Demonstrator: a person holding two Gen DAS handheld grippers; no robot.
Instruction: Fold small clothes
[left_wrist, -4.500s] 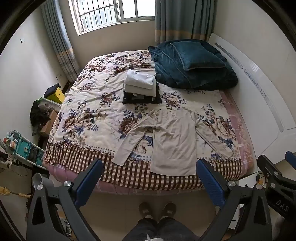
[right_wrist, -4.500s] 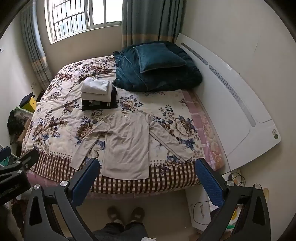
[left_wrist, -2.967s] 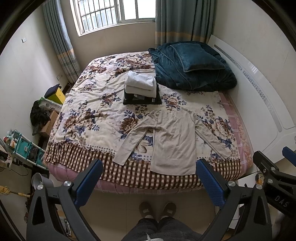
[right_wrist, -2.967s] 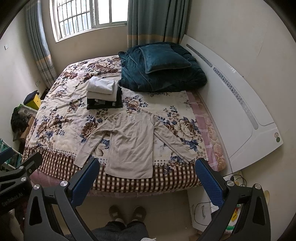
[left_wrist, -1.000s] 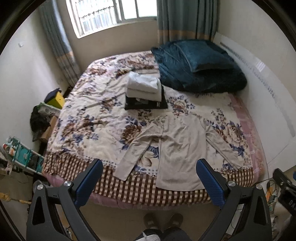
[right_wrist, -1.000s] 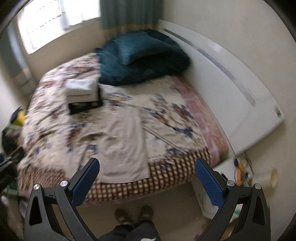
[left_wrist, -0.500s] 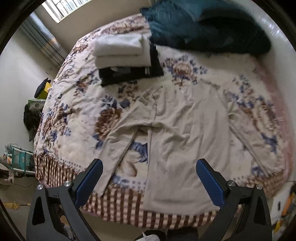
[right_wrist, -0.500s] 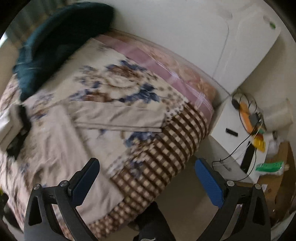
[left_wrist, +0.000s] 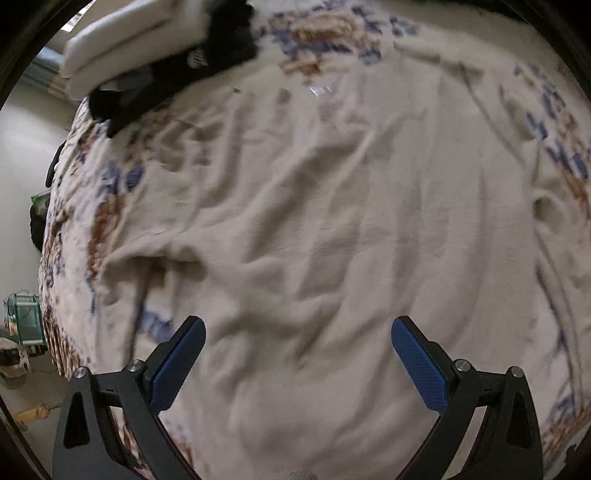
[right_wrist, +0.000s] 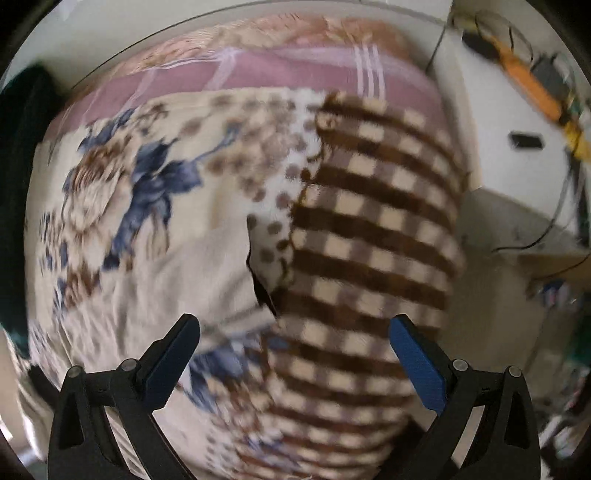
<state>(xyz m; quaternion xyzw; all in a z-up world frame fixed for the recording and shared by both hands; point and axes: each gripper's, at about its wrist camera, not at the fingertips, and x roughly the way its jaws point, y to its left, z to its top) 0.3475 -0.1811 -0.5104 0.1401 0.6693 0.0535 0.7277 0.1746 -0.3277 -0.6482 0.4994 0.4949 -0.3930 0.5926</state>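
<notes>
A beige long-sleeved top (left_wrist: 332, 229) lies spread flat on the floral blanket (left_wrist: 85, 206) and fills most of the left wrist view. My left gripper (left_wrist: 297, 354) hangs open close above its lower body, nothing between the fingers. In the right wrist view the cuff end of the top's sleeve (right_wrist: 207, 280) lies near the bed corner. My right gripper (right_wrist: 293, 350) stands open just above and in front of that cuff, over the brown checked border (right_wrist: 369, 236). Both views are blurred by motion.
A stack of folded clothes (left_wrist: 147, 48), white on black, sits at the far left beyond the top. A white bedside cabinet (right_wrist: 517, 122) with cables and an orange object stands right of the bed corner. A dark teal quilt (right_wrist: 18, 147) edges the left.
Both grippers have dropped from high over the bed's foot to close above the blanket. The left went to the top's body, the right swung to the sleeve cuff at the bed corner.
</notes>
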